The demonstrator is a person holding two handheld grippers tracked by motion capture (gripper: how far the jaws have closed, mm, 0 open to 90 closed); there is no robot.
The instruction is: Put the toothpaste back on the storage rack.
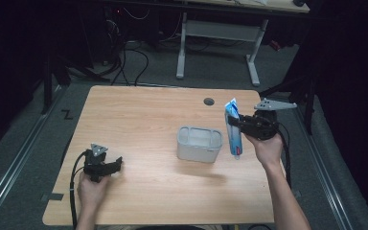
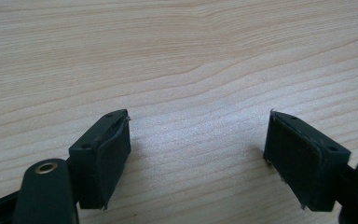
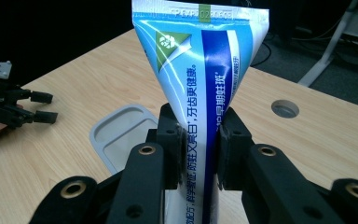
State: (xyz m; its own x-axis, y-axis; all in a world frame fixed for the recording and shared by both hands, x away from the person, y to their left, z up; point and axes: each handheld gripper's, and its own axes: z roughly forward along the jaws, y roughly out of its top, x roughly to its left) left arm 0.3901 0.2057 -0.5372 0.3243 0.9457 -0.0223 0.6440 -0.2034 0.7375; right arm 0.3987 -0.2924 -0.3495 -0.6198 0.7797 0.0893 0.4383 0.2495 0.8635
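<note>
A blue and white toothpaste tube [image 1: 233, 127] hangs upright above the table's right side, crimped end up, cap down. My right gripper [image 1: 237, 123] is shut on its middle; in the right gripper view the pads [image 3: 175, 144] squeeze the tube [image 3: 200, 84] from both sides. A grey open-topped box [image 1: 199, 143] stands on the wooden table [image 1: 139, 115] just left of the tube, and its rim [image 3: 116, 126] lies below and beyond the jaws. My left gripper [image 1: 116, 165] rests low on the table at the front left, open, with bare wood between its pads [image 2: 112, 154].
A round cable hole [image 1: 209, 101] sits in the tabletop behind the box. Beyond the far edge stand a white desk frame [image 1: 218, 33] and loose cables on the floor. The table's right edge runs close under my right hand.
</note>
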